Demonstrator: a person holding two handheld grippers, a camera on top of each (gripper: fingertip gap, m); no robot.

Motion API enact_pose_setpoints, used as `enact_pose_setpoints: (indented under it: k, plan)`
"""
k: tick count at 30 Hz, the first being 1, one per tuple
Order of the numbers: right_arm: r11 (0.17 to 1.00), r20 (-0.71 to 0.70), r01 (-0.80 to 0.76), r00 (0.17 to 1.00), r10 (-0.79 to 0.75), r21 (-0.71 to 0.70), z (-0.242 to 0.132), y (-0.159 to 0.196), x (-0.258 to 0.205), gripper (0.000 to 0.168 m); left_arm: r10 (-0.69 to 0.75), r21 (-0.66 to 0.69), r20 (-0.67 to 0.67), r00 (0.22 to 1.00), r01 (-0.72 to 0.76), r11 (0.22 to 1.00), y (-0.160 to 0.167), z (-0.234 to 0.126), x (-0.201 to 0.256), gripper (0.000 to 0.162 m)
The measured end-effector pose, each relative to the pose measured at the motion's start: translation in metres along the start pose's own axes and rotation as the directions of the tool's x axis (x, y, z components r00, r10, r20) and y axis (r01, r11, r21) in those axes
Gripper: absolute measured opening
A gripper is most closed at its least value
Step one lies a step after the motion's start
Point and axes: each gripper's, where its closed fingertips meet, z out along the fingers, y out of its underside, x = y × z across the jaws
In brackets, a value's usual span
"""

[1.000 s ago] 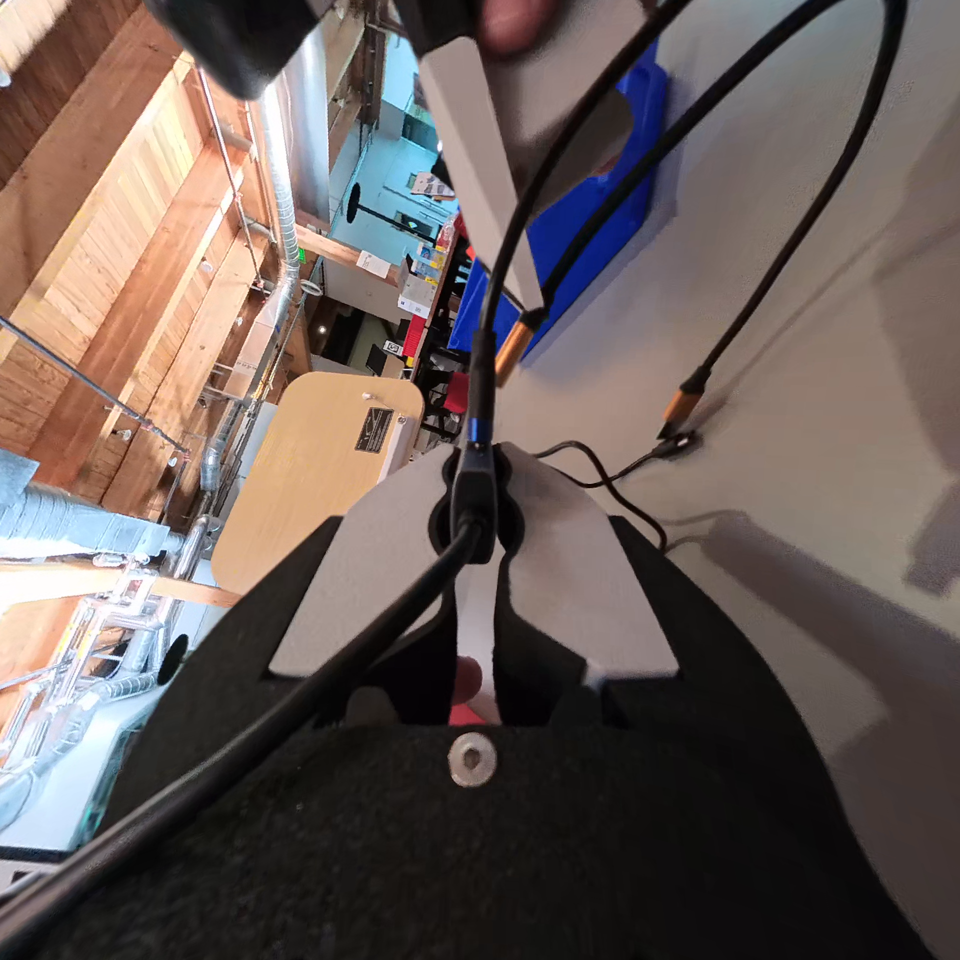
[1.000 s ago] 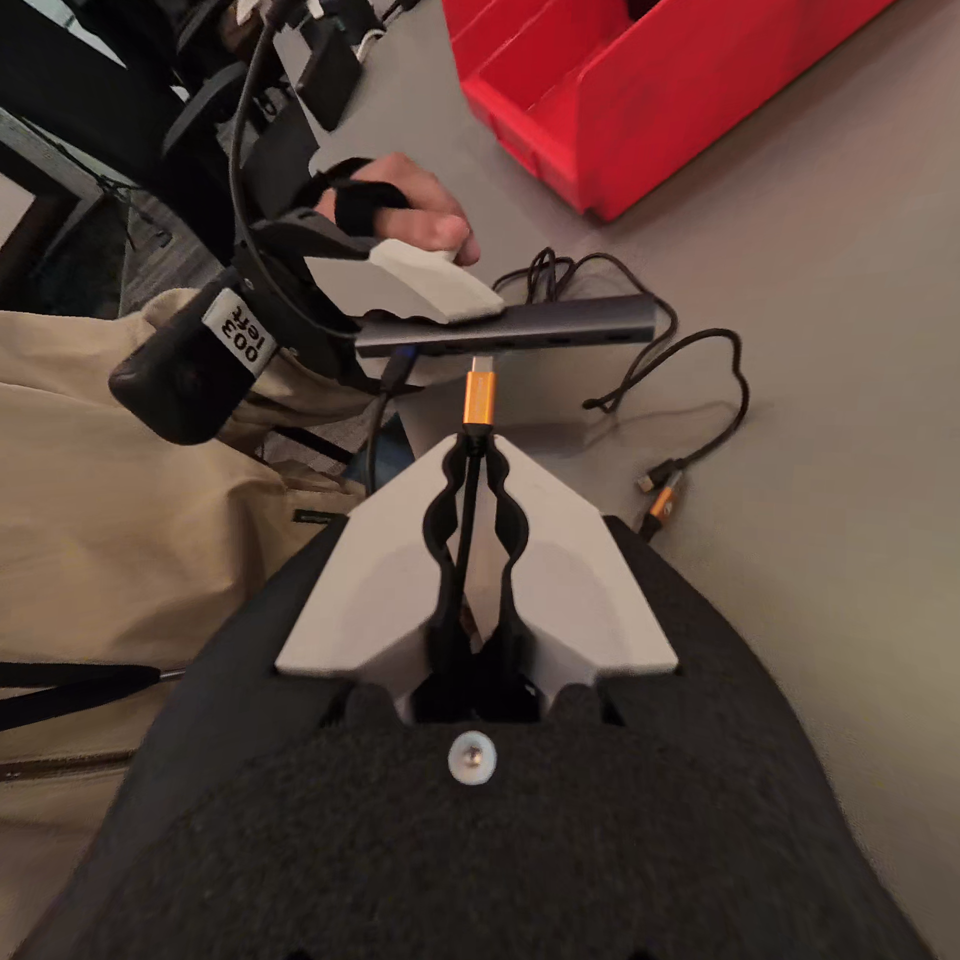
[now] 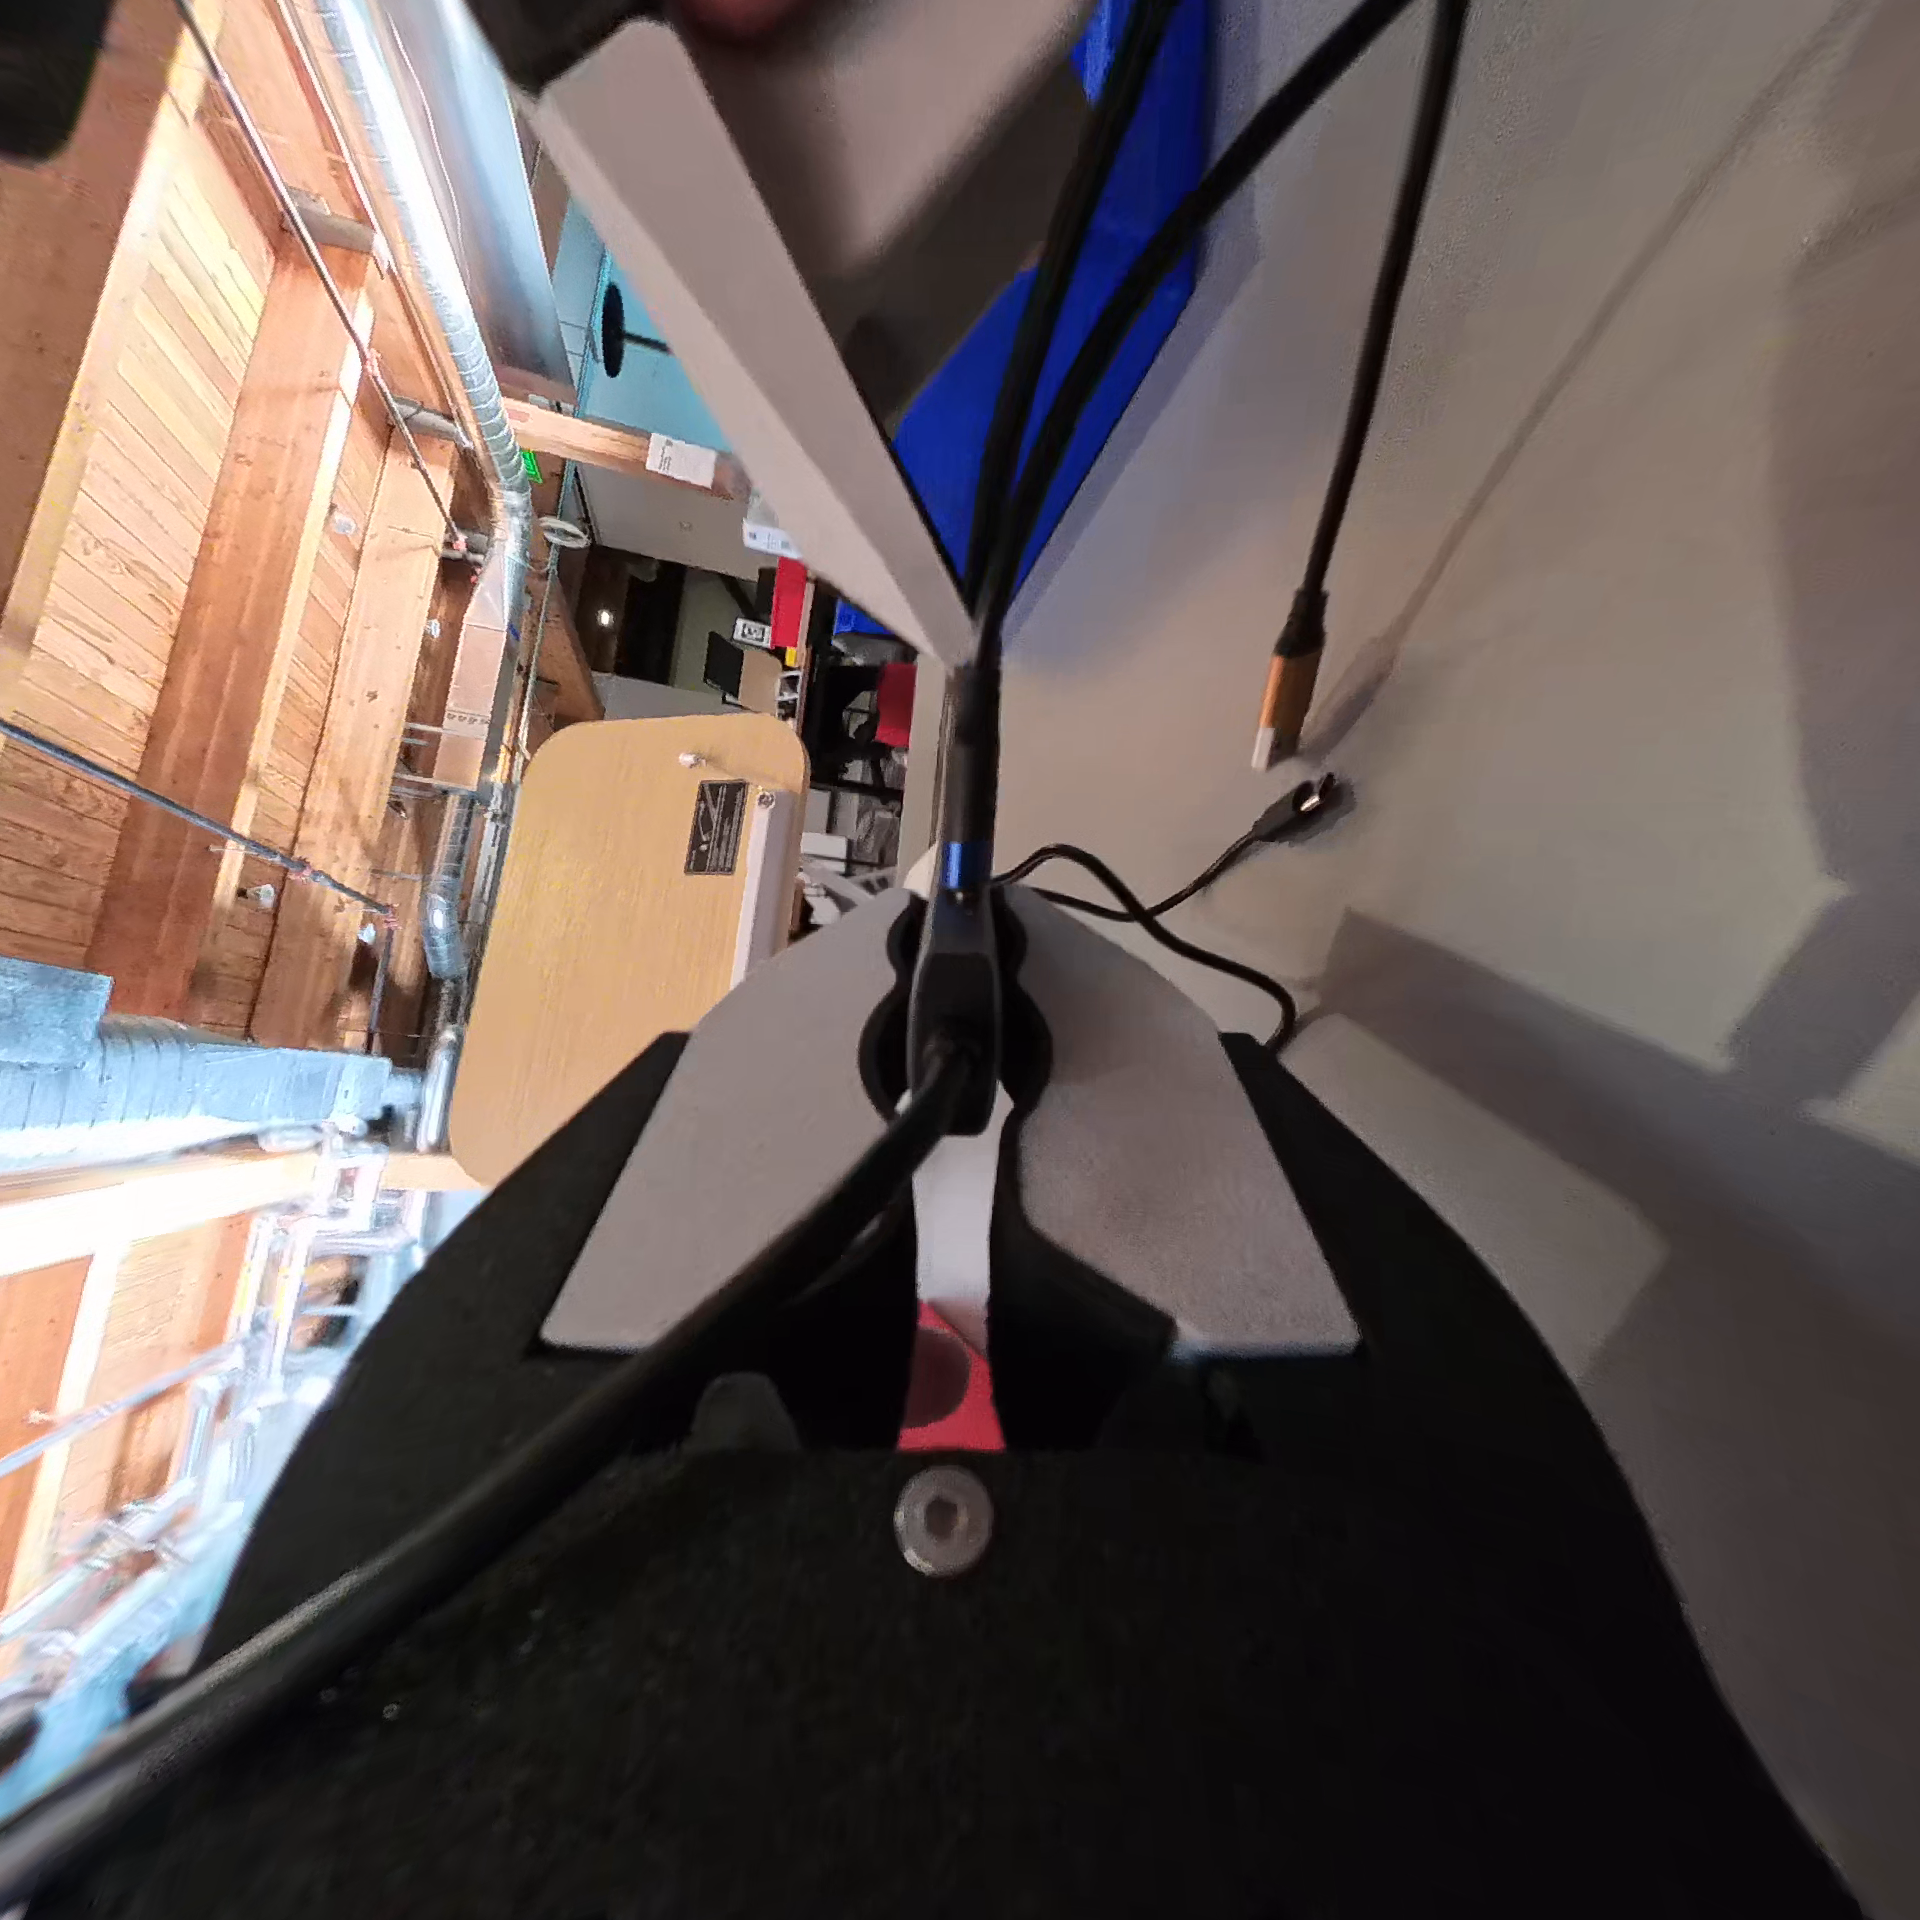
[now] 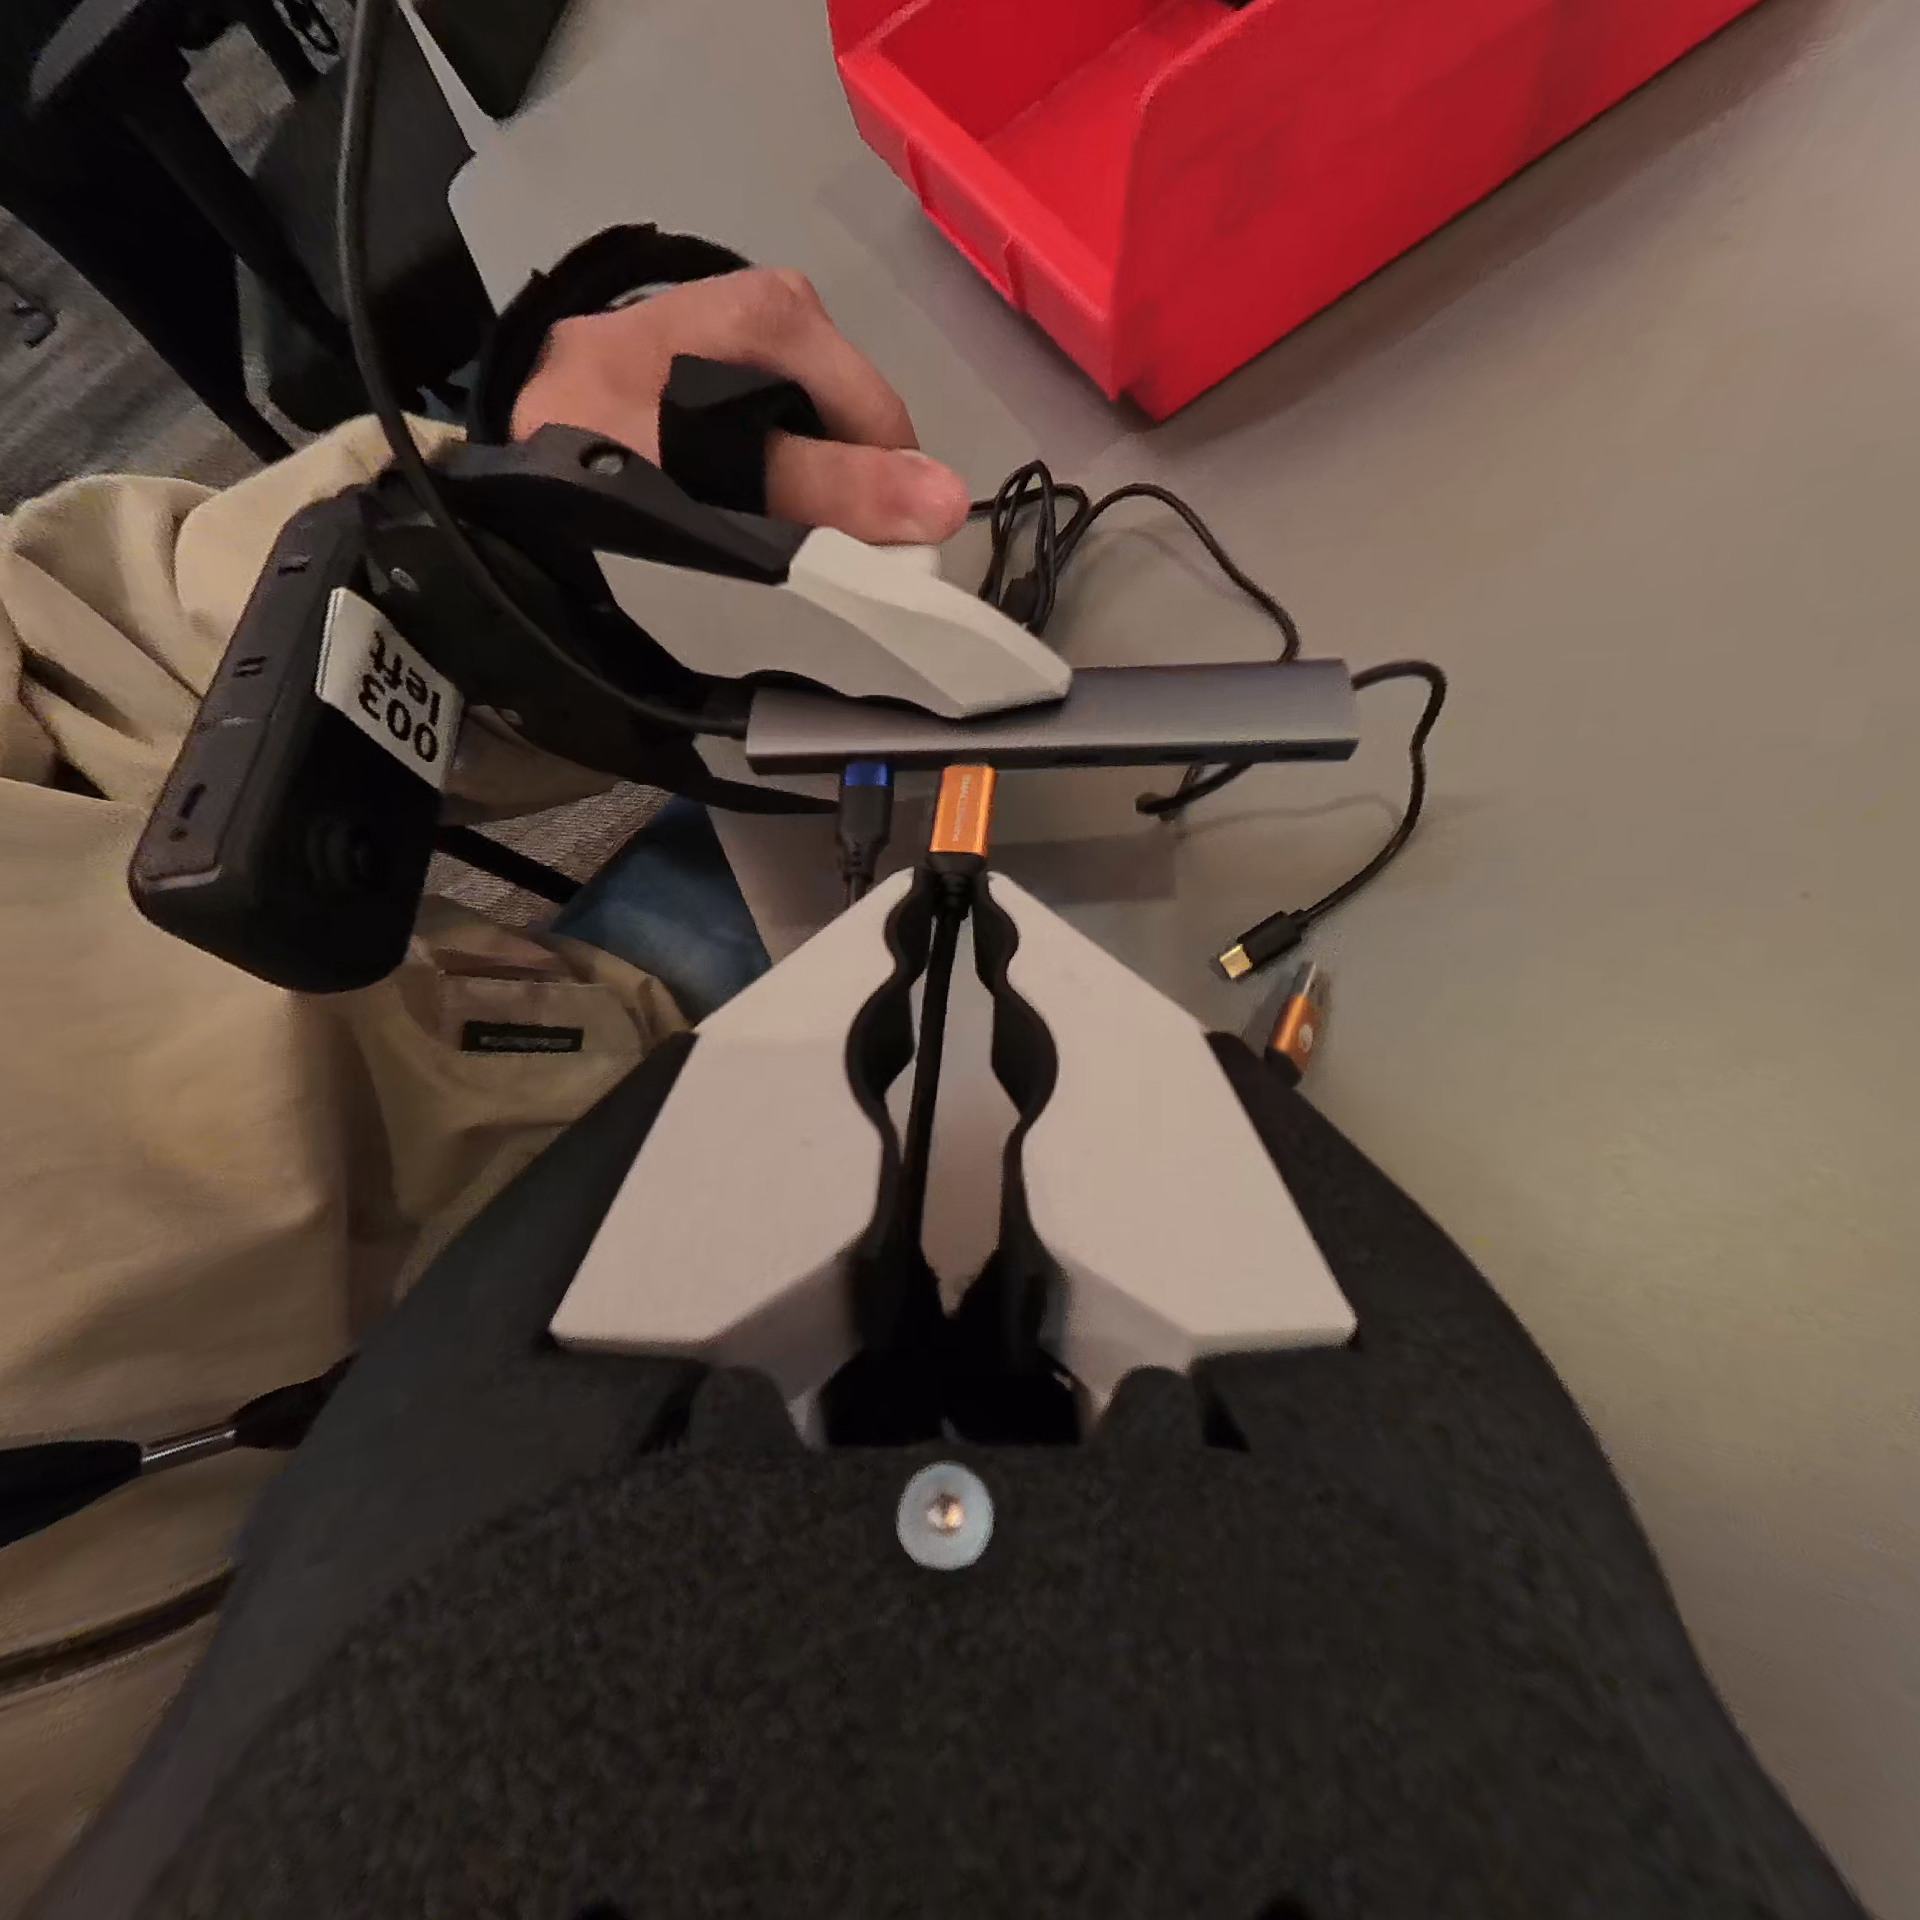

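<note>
**A:** Where is the grey hub [image 4: 1143, 707]?

**B:** Off the table [image 4: 1558, 623], lying level in the air. The left hand-held gripper [image 3: 956, 935] is closed on its near end, one pale finger lying over the top face. A person's hand [image 4: 727, 395] drives that gripper.

**A:** And the right one?

**B:** The right hand-held gripper [image 4: 951, 894] is nearly shut, pinching a black cable just behind its orange plug [image 4: 961, 821]. That plug sits in the hub's side edge, right beside a blue-collared plug [image 4: 864, 795] already in its port.

**A:** Any change from a second ago?

**B:** Yes. Then the orange plug's bare metal tip showed just short of the hub. Now no metal shows and the orange shell meets the edge, so I judge it seated. Both grippers have come closer together.

**A:** Around them?

**B:** Loose cable ends lie on the table: a gold-tipped plug [image 4: 1262, 943] beside a second orange plug [image 4: 1299, 1023]. A red bin [image 4: 1299, 208] stands farther back.
</note>
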Motion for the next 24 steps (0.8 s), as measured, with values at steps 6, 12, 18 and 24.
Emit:
enact_pose_setpoints:
  k: [6, 12, 18, 24]
  plan:
    - [0.991, -0.023, 0.05, 0.999, -0.047, 0.128, 0.002, -0.01, 0.001, 0.007, -0.129, -0.034, 0.023, 0.991, 0.13, 0.991, 0.006, -0.001, -0.007, 0.01]
    - [0.967, -0.107, 0.137, 0.987, -0.116, 0.217, 0.0, -0.018, -0.001, 0.006, -0.144, -0.017, 0.007, 0.989, 0.145, 0.989, 0.003, -0.002, -0.004, 0.01]
    - [0.969, -0.1, 0.113, 0.991, -0.093, 0.218, 0.003, -0.016, 0.001, 0.007, -0.144, -0.04, 0.007, 0.989, 0.145, 0.989, 0.005, 0.0, -0.003, 0.01]
    - [0.865, 0.018, 0.08, 0.995, -0.102, 0.495, -0.051, -0.058, -0.005, 0.024, -0.266, 0.057, 0.159, 0.951, 0.26, 0.964, 0.026, -0.024, -0.053, 0.01]
